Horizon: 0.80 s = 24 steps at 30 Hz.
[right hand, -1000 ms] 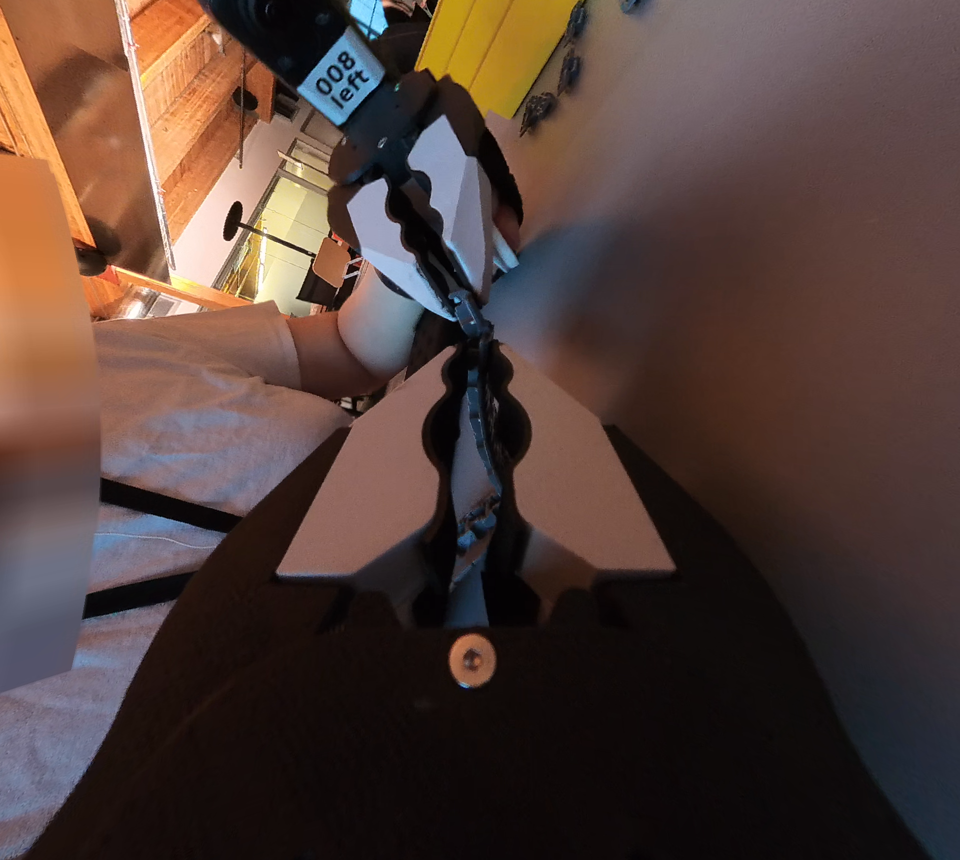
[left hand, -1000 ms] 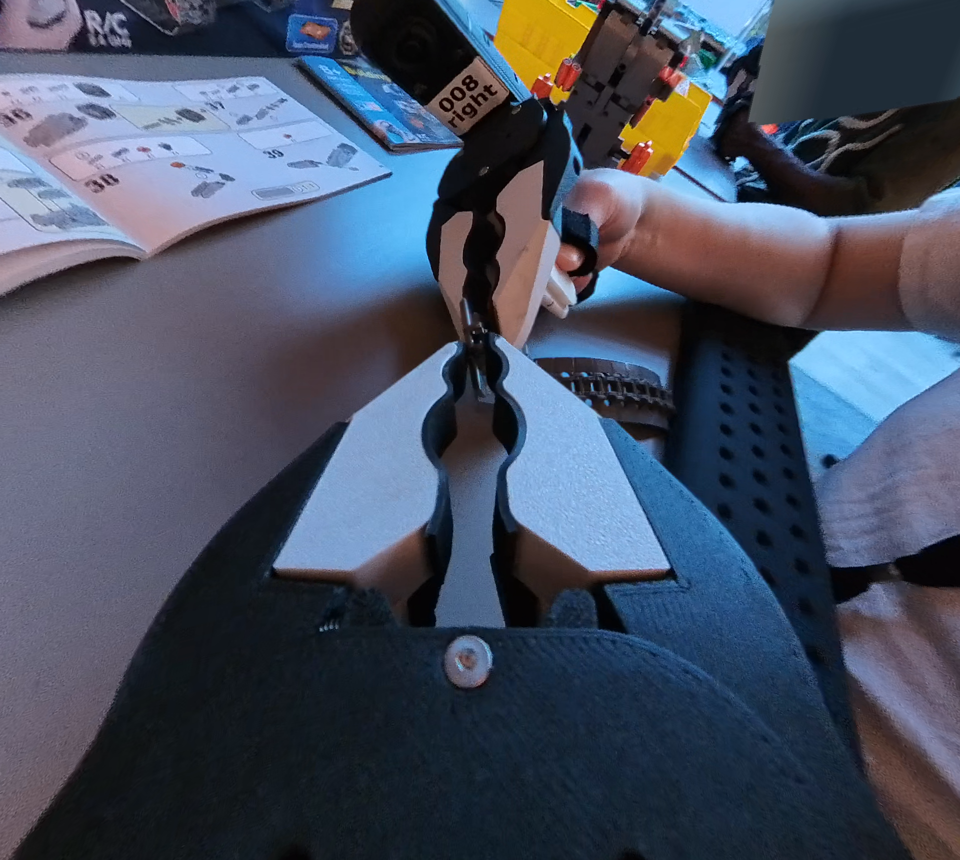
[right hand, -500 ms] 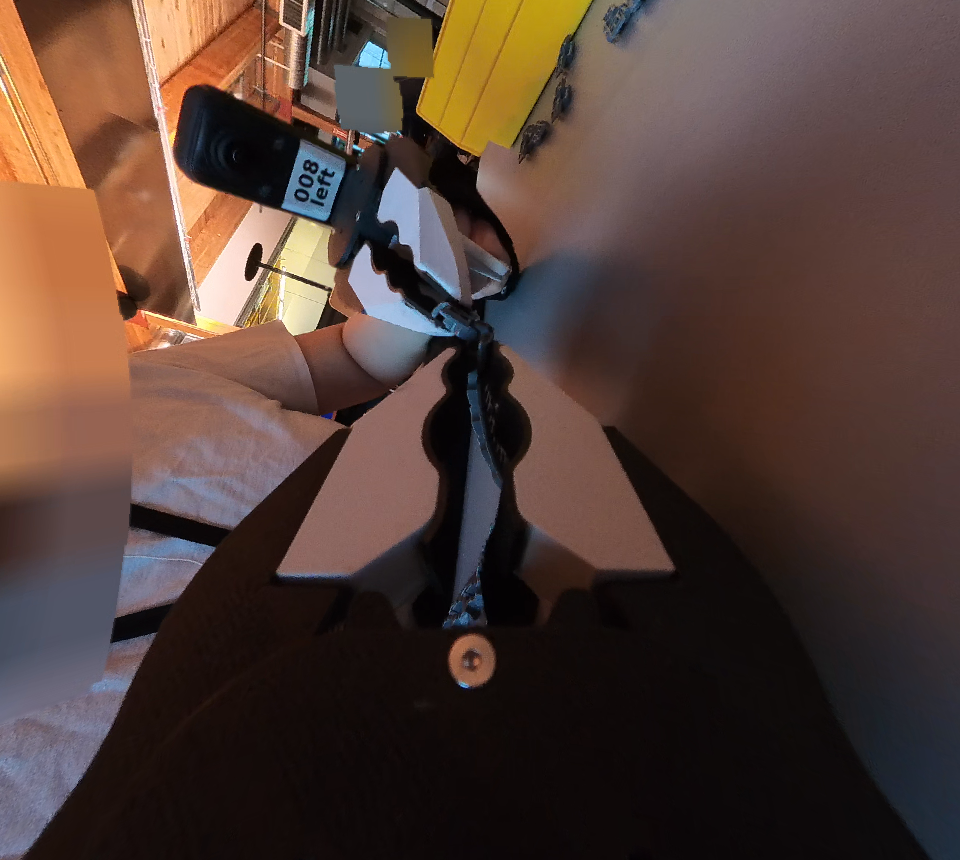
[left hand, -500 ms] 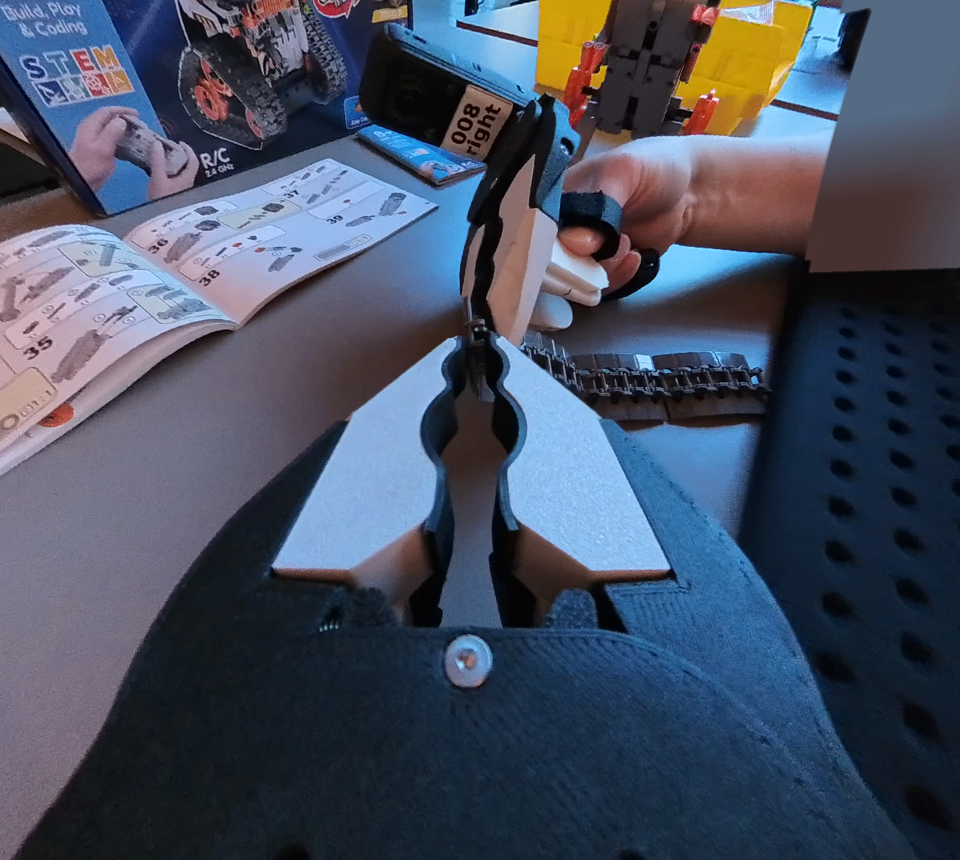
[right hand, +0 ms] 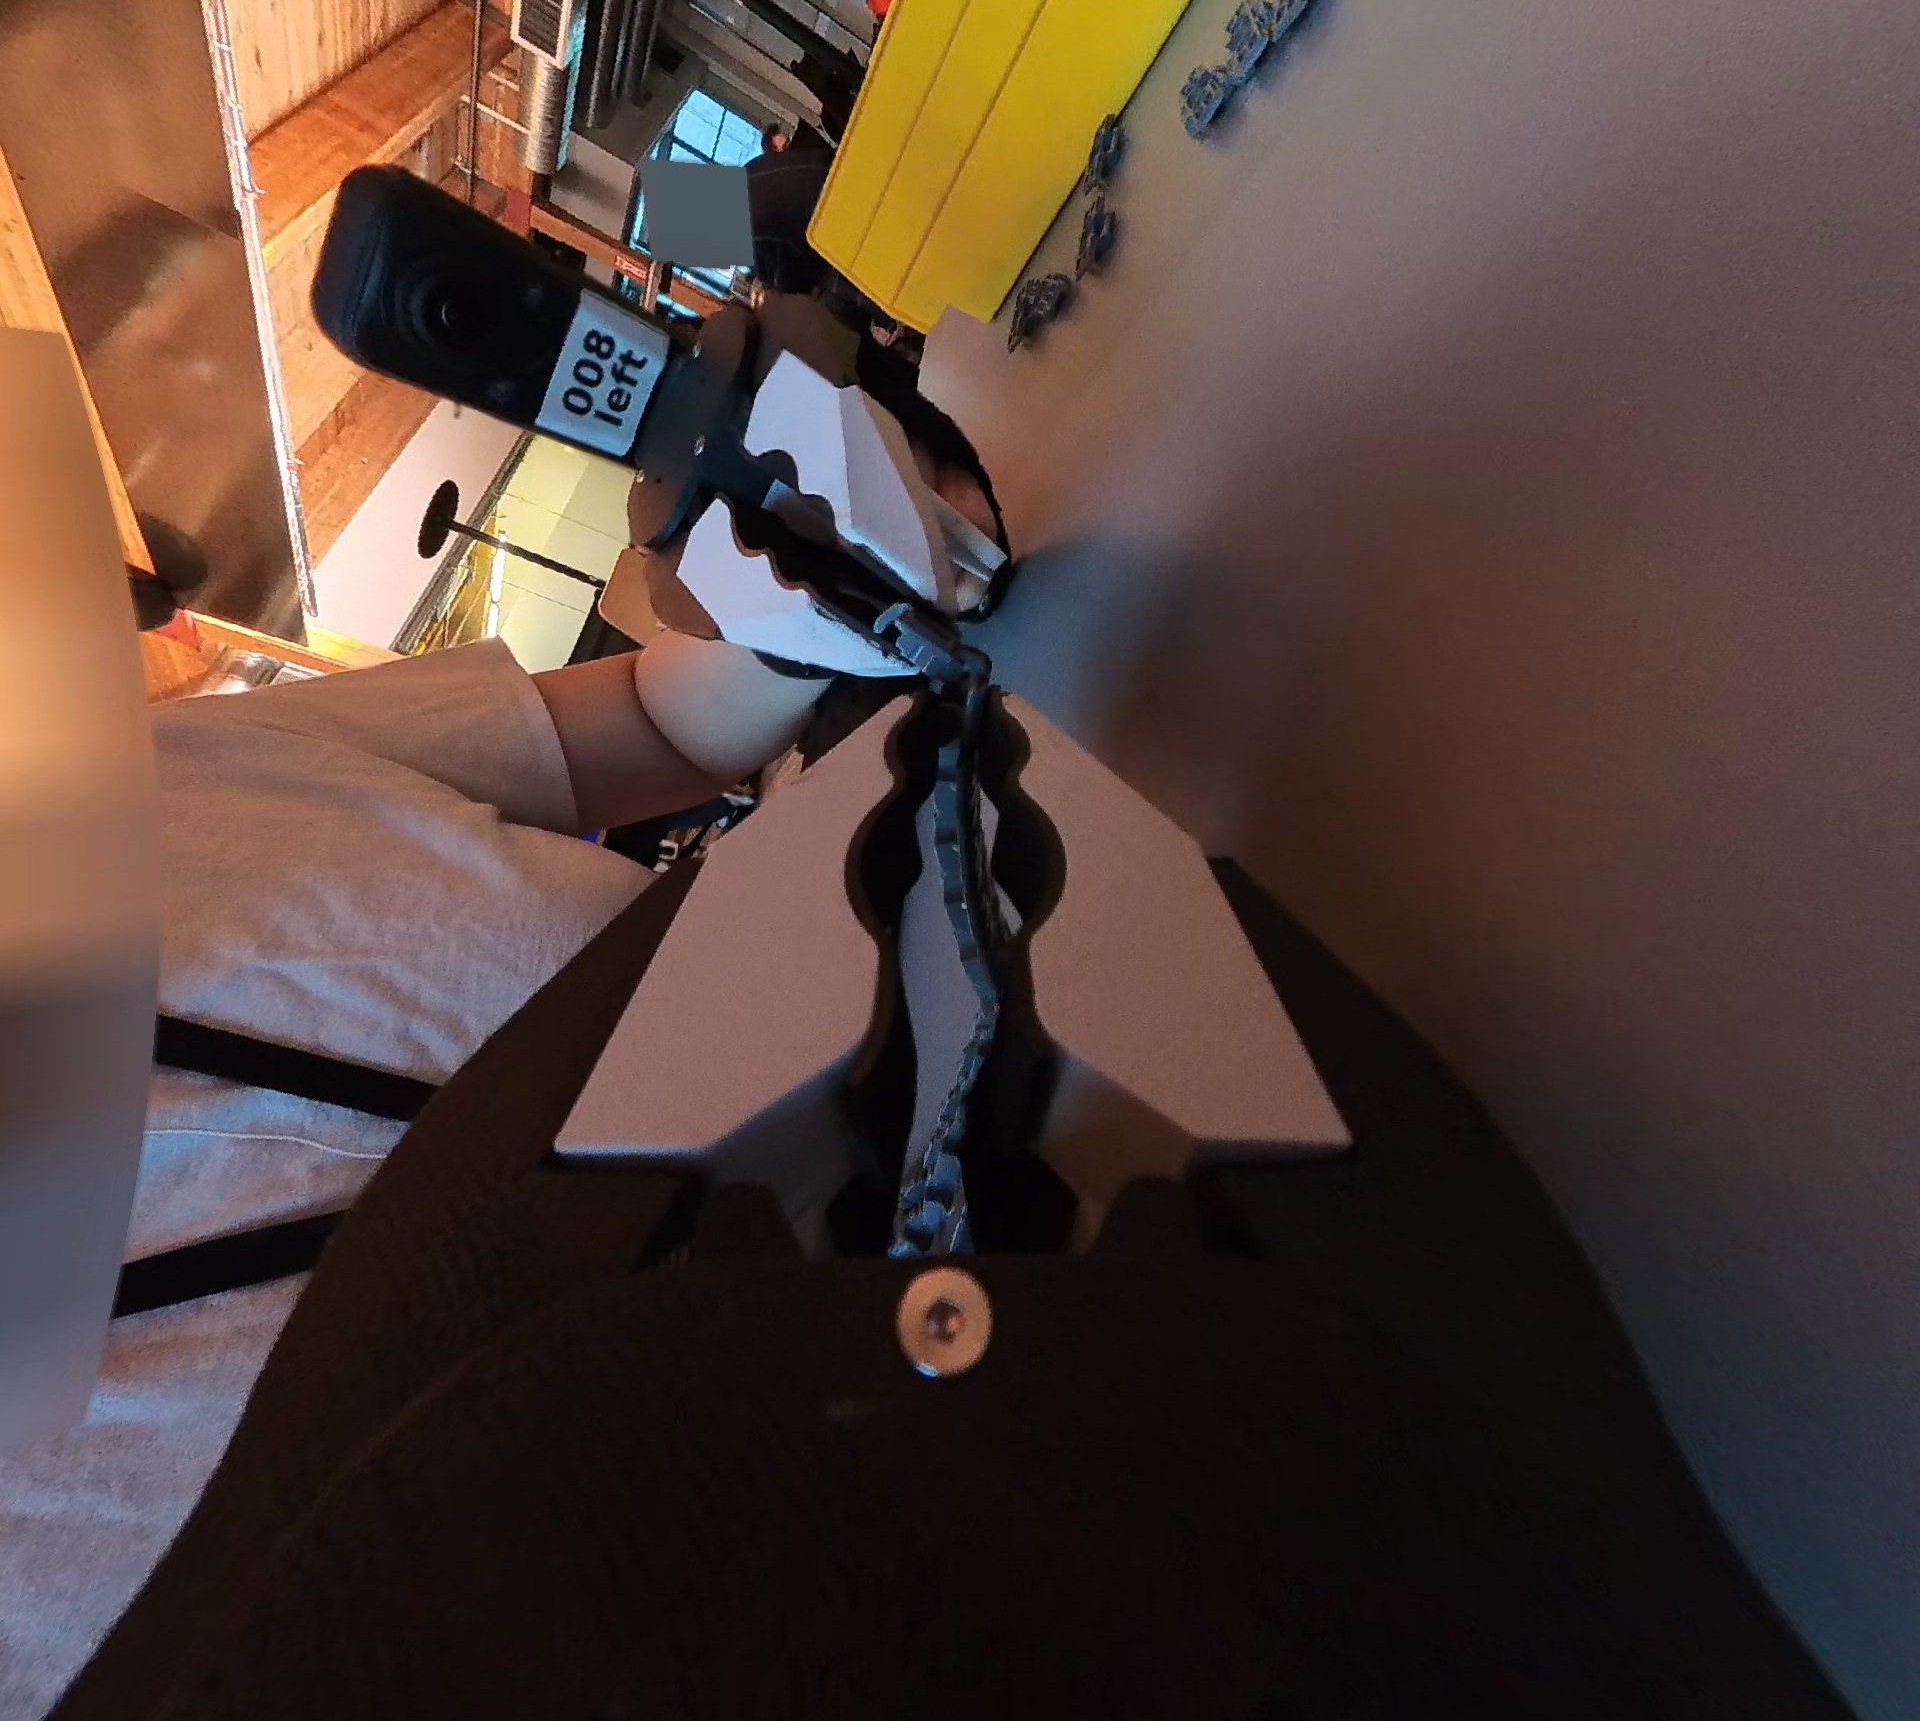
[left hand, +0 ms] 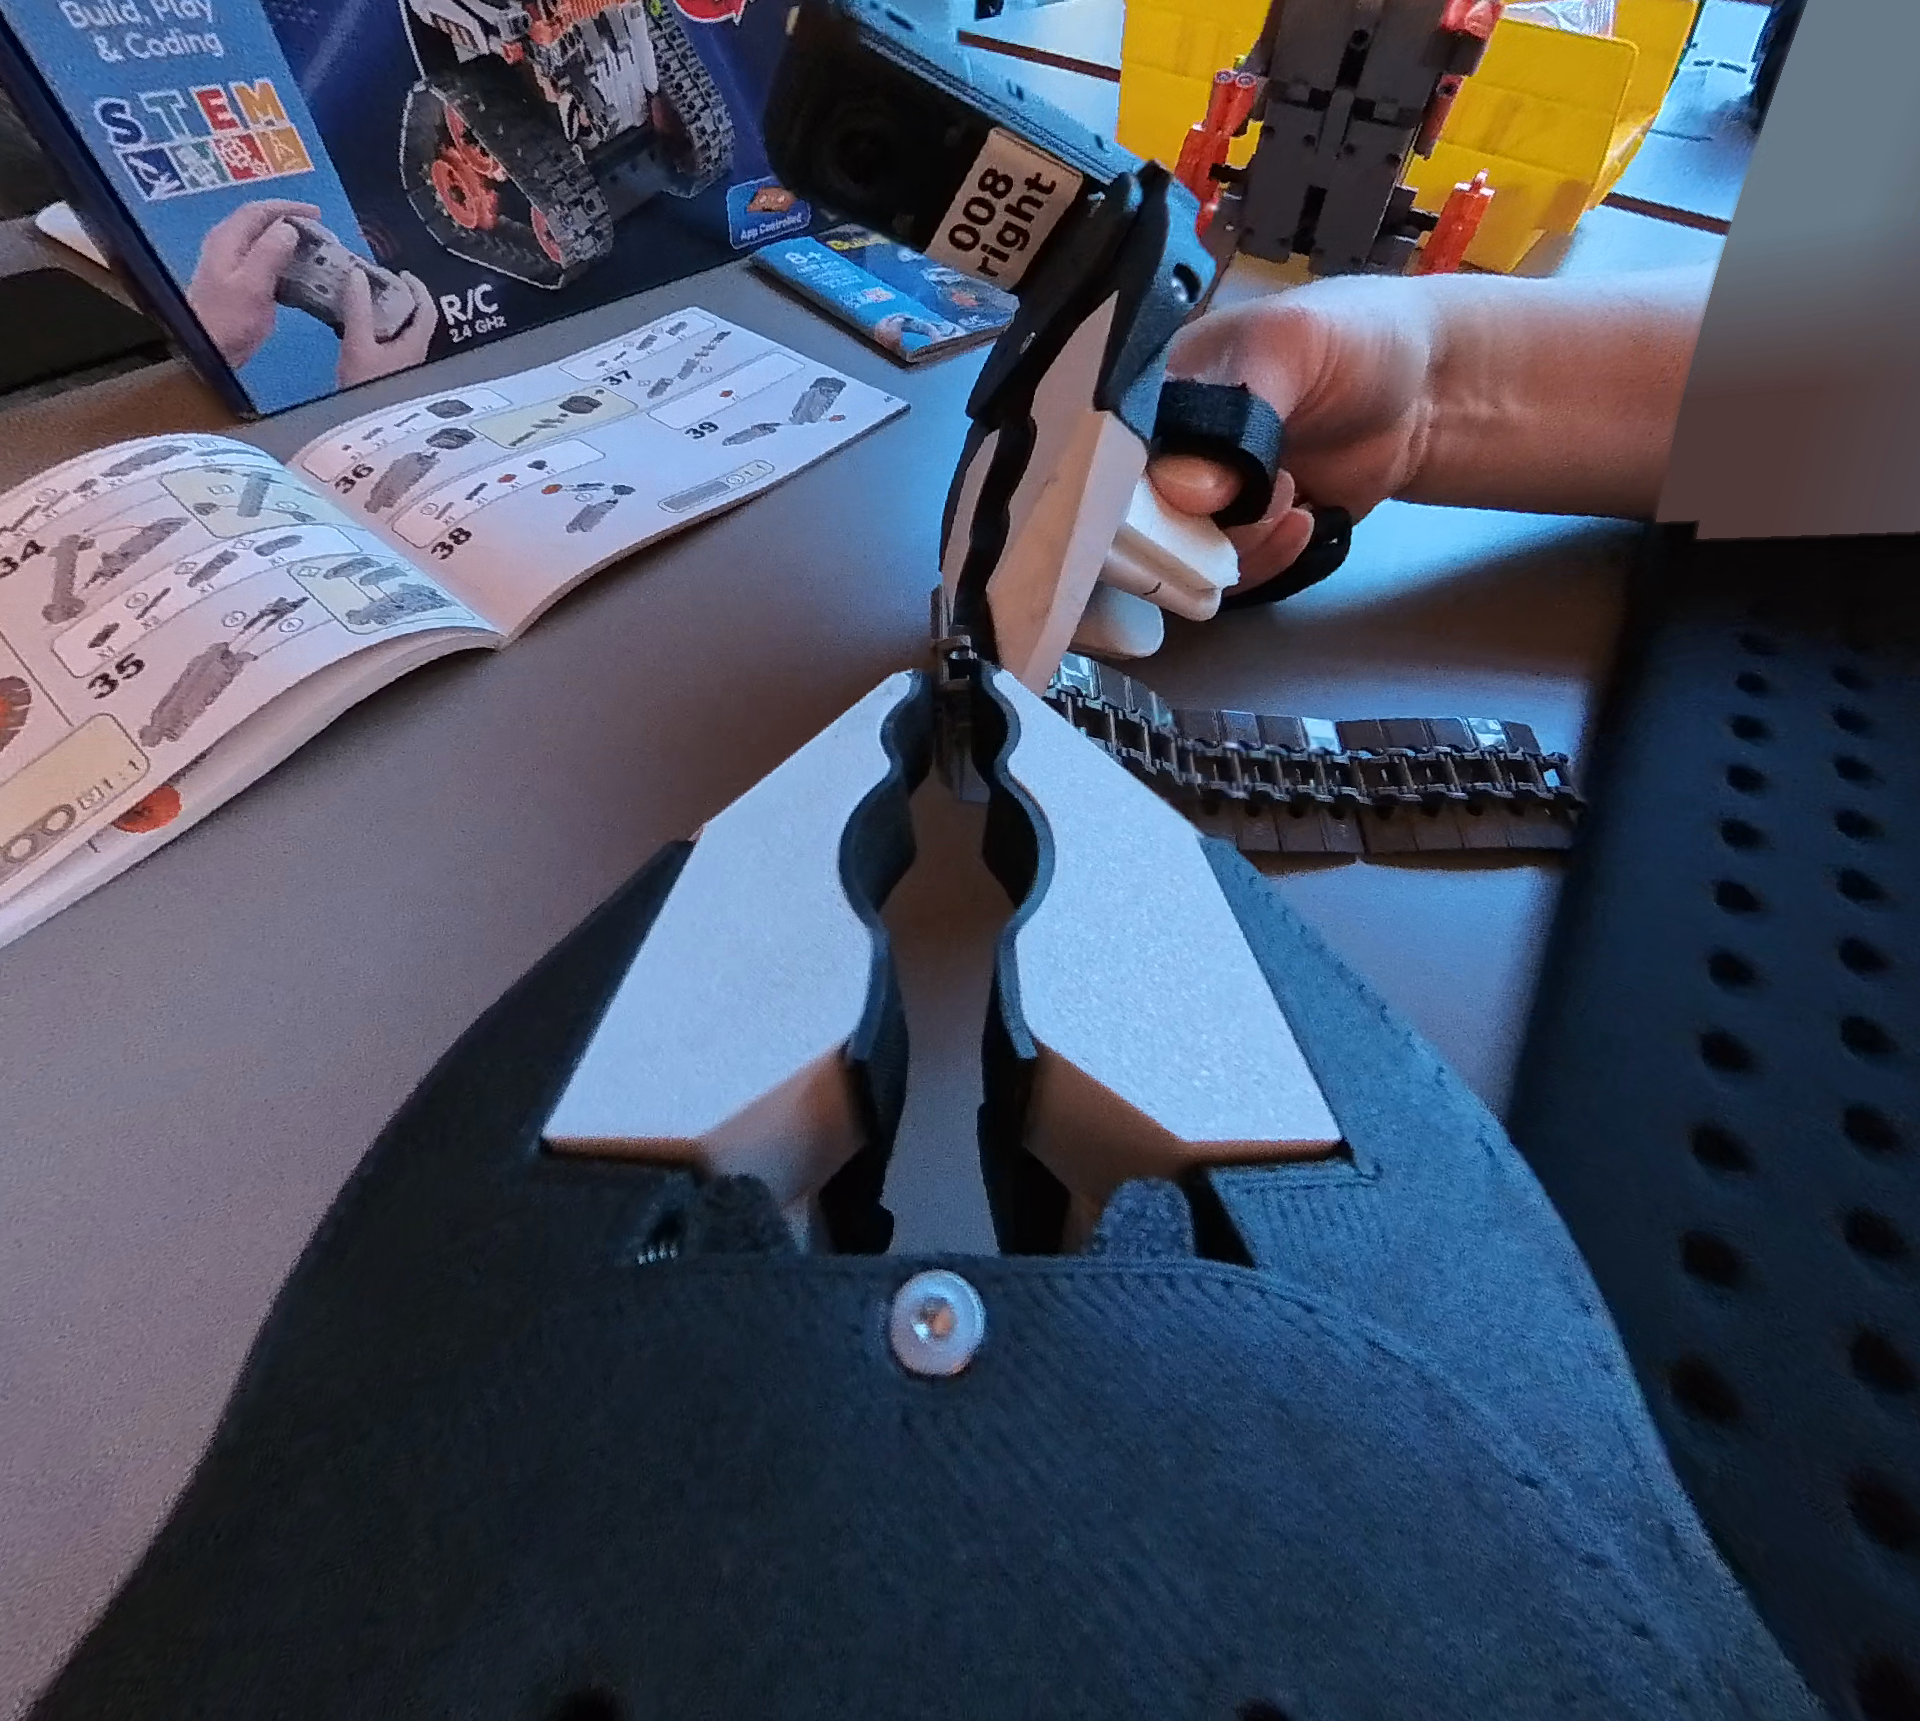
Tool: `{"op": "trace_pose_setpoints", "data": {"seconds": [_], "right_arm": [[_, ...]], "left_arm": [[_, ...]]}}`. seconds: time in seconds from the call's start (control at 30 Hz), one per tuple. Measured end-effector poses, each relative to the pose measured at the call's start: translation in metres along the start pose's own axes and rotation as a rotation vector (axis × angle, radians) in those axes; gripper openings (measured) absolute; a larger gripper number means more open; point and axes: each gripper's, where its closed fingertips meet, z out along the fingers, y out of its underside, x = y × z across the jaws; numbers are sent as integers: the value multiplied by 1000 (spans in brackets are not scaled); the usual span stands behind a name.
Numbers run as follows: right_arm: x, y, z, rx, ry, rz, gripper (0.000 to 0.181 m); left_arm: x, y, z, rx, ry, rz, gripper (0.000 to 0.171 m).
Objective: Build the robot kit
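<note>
A dark toy track chain (left hand: 1309,767) lies on the grey table (left hand: 520,892) and trails to the right. My left gripper (left hand: 956,700) is shut on a link at its near end, just above the table. My right gripper (left hand: 971,632), held by a hand (left hand: 1309,404), comes down from above and is shut on the chain right next to the left gripper's tips. In the right wrist view the chain (right hand: 961,892) runs back between my right gripper's (right hand: 961,700) fingers. There my left gripper (right hand: 925,632) pinches its end link.
An open instruction booklet (left hand: 416,508), a blue toy box (left hand: 312,61) and a small leaflet (left hand: 894,289) sit at left and back. A grey and orange brick model (left hand: 1351,113) stands before a yellow bin (left hand: 1507,61). A black perforated surface (left hand: 1766,944) is at right. Small grey pieces (right hand: 1257,30) lie near the bin (right hand: 1039,9). The tips of both grippers are at nearly the same place.
Both grippers stay shut on the chain, tip to tip. The left view has levelled and swung, so the toy box and more of the chain show. The left gripper has rolled in the right view.
</note>
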Motion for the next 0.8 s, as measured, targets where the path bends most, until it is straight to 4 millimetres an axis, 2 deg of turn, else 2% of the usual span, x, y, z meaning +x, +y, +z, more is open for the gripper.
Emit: {"op": "trace_pose_setpoints", "data": {"seconds": [0.43, 0.53, 0.7, 0.8], "right_arm": [[5, 1, 0, -14, 50, -47, 4], [0, -2, 2, 7, -3, 4, 5], [5, -6, 0, 31, -28, 94, 4], [6, -4, 2, 16, -31, 112, 5]], "left_arm": [[0, 4, 3, -32, -12, 19, 7], [-2, -1, 1, 5, 13, -44, 7], [-7, -3, 4, 5, 3, -116, 7], [-6, -6, 0, 24, 75, -242, 18]]}}
